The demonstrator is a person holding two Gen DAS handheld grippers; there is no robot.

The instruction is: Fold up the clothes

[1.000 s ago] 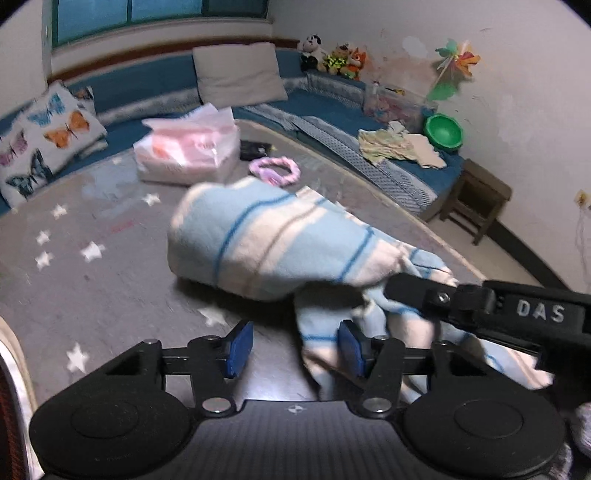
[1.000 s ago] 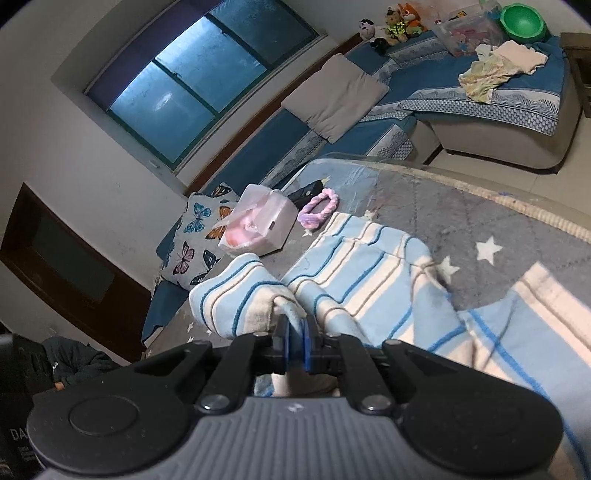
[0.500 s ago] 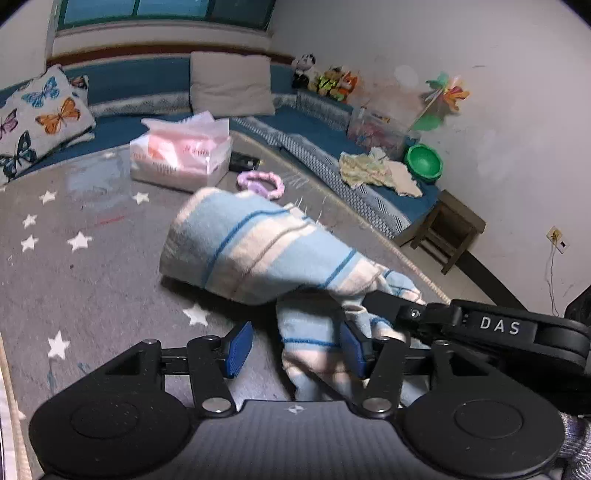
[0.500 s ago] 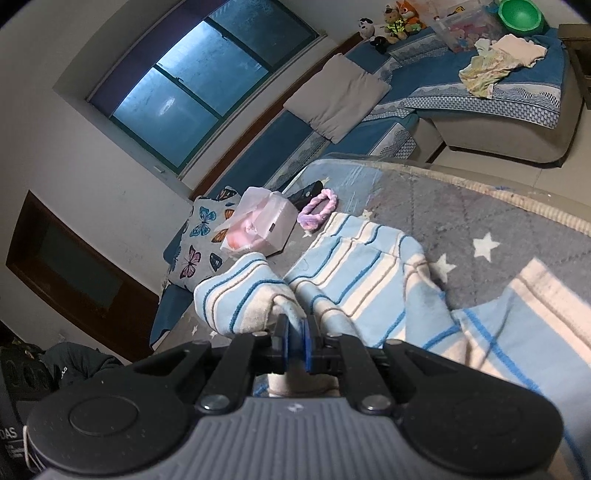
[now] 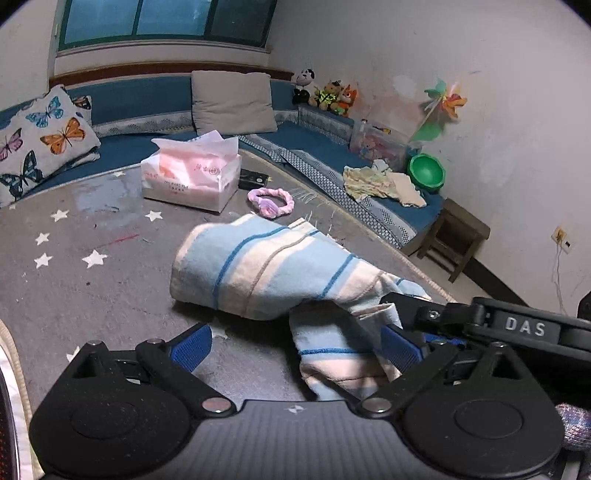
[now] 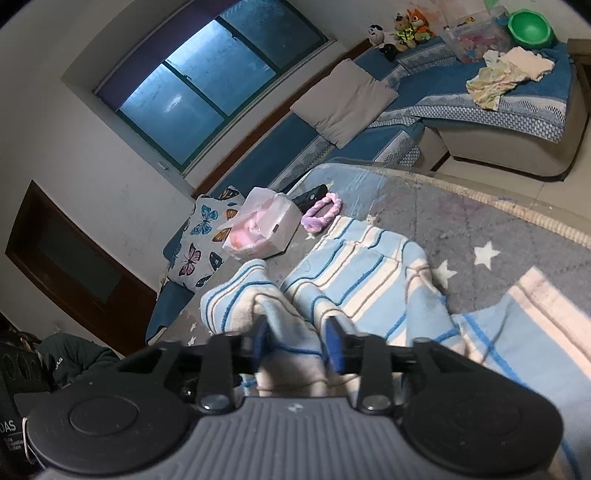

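White walls (image 5: 369, 44) are seen around a dark window (image 5: 166, 18). A blue corner sofa (image 5: 317, 147) is set beneath it, a grey star-patterned rug (image 5: 74, 288) is spread before it, and a wooden stool (image 5: 458, 236) is placed alongside.

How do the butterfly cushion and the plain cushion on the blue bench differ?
The butterfly cushion is white with coloured butterflies; the plain cushion is bare greyish-beige. The butterfly cushion sits farther from the room's corner than the plain cushion. Both rest on the blue bench.
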